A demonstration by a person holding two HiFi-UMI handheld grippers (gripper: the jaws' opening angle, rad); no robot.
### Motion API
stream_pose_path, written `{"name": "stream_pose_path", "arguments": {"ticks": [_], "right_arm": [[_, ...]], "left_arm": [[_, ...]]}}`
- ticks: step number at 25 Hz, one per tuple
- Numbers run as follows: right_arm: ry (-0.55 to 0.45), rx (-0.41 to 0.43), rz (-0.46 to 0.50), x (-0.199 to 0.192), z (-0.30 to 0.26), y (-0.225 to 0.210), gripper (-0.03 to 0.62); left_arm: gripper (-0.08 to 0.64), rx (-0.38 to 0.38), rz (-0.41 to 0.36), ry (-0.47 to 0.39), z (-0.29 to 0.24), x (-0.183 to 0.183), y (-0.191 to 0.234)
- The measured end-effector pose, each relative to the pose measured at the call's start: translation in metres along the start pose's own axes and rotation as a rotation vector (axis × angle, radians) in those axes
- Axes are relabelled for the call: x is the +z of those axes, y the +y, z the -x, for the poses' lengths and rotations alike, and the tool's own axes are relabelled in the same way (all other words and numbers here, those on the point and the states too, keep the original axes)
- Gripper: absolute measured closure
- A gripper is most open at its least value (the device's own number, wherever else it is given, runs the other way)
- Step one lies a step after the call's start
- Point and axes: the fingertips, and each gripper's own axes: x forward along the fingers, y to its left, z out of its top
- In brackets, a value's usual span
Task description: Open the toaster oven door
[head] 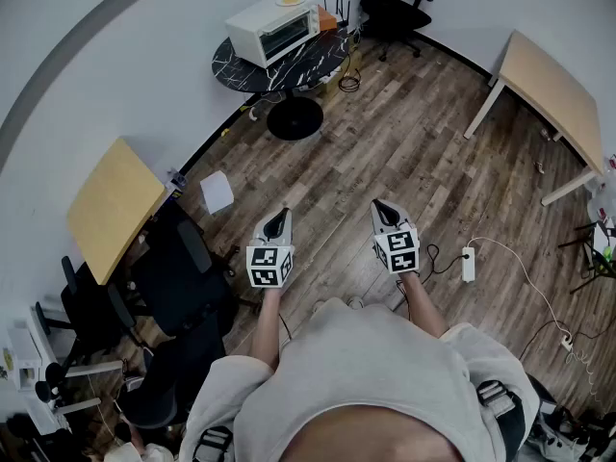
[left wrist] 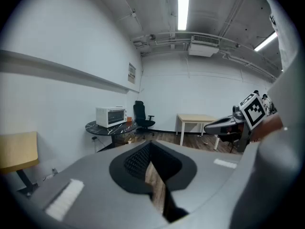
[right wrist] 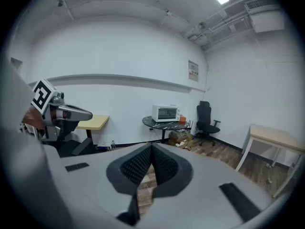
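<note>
Head view, task's thing: the toaster oven (head: 274, 27) stands on a round black marble-top table (head: 322, 61) against the far wall, well apart from both grippers. Its door looks shut.
Head view, grippers: the left gripper (head: 277, 221) and the right gripper (head: 385, 210) are held side by side in front of the person, over bare wood floor, both pointing roughly toward the oven.
Head view, surroundings: a sheet of white paper (head: 217, 192) lies on the floor to the left of the line of approach. A power strip (head: 468, 264) and its cable lie to the right. A black office chair (head: 393, 8) stands just beyond the round table.
Left gripper view, jaws: closed tip to tip, with nothing between them.
Left gripper view, ahead: the toaster oven (left wrist: 110, 116) is small and far, left of centre, with the office chair (left wrist: 141, 114) and a pale wooden table (left wrist: 195, 118) further right.
Right gripper view, jaws: the pads meet at the tip and hold nothing.
Right gripper view, ahead: the toaster oven (right wrist: 166, 113) is just above the jaw tips, front glass facing this way. Its handle is too small to make out.
Step in hand: I judge it to be the approach, with the door untouched.
Doing it well: walk straight in, open one gripper's jaws before reaching the handle, then pull the door outward and down along its hinge.
In the way: nothing blocks the direct path, but the paper and the cable are worth stepping past.
</note>
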Motion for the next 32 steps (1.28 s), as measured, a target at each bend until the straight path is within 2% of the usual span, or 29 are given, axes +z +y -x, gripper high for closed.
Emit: {"name": "stream_pose_path", "arguments": {"ticks": [17, 20, 21, 23, 27, 32], "right_arm": [[0.013, 0.008, 0.007, -0.008, 0.001, 0.004, 0.580], [0.006, 0.005, 0.003, -0.010, 0.001, 0.001, 0.580], [0.003, 0.002, 0.000, -0.010, 0.001, 0.000, 0.580], [-0.002, 0.002, -0.008, -0.011, 0.001, -0.002, 0.579], [-0.019, 0.007, -0.013, -0.010, 0.002, -0.005, 0.578], [-0.013, 0.005, -0.008, -0.014, 0.005, -0.012, 0.578]], "left_arm": [[0.549, 0.004, 0.015, 0.014, 0.001, -0.010, -0.002], [0.547, -0.018, 0.014, 0.008, -0.001, -0.010, -0.007], [0.532, -0.033, 0.017, 0.006, -0.002, -0.010, -0.010], [0.387, -0.059, 0.026, 0.008, -0.006, -0.011, -0.015], [0.342, -0.050, 0.004, -0.004, -0.011, -0.006, -0.020], [0.341, -0.056, -0.004, -0.003, -0.017, -0.006, -0.030]]}}
